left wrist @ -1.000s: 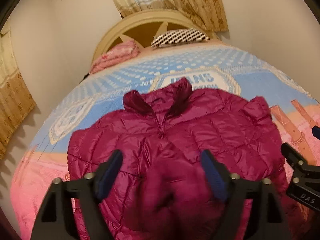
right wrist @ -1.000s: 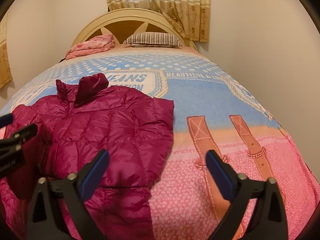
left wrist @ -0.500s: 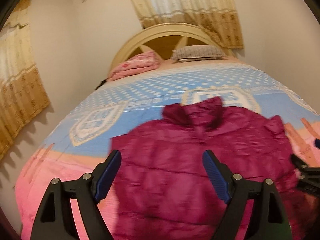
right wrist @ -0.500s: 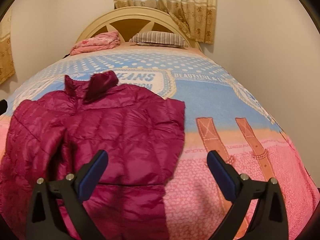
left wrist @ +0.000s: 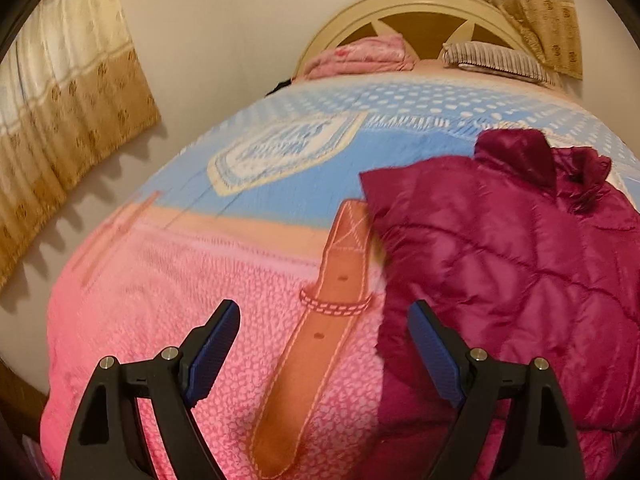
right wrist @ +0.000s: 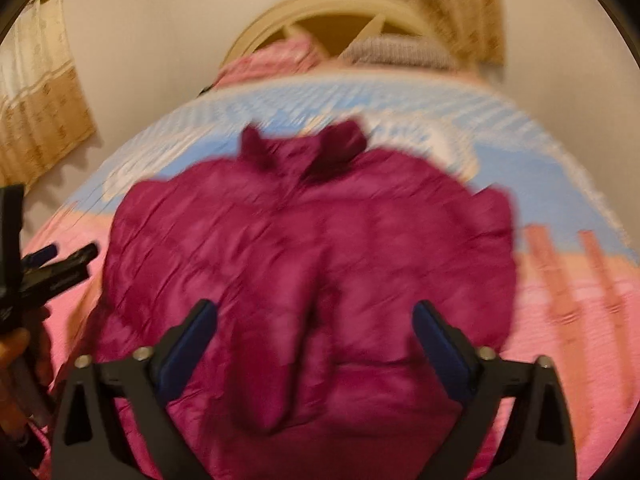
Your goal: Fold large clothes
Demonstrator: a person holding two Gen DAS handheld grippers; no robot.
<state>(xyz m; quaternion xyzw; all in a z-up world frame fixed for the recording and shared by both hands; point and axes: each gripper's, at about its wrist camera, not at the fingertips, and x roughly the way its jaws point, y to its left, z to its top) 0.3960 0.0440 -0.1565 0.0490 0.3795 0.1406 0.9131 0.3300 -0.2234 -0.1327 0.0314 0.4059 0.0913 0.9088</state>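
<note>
Left wrist view: left gripper (left wrist: pixel 323 344) fingers spread wide, holding nothing, above bare bedspread (left wrist: pixel 168 280). Magenta puffer jacket (left wrist: pixel 512 264) lies to its right, its left edge just beside the right finger; probably staged to take that edge. Open room left and far.

Right wrist view (blurred): right gripper (right wrist: pixel 314 336) wide, empty, over the jacket's near middle. Bedspread free to the right.

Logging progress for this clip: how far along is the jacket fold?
Done: the magenta puffer jacket lies on the bedspread with a sleeve folded across its front. In hand: nothing; left gripper and right gripper are open. Left: remaining folds.
</note>
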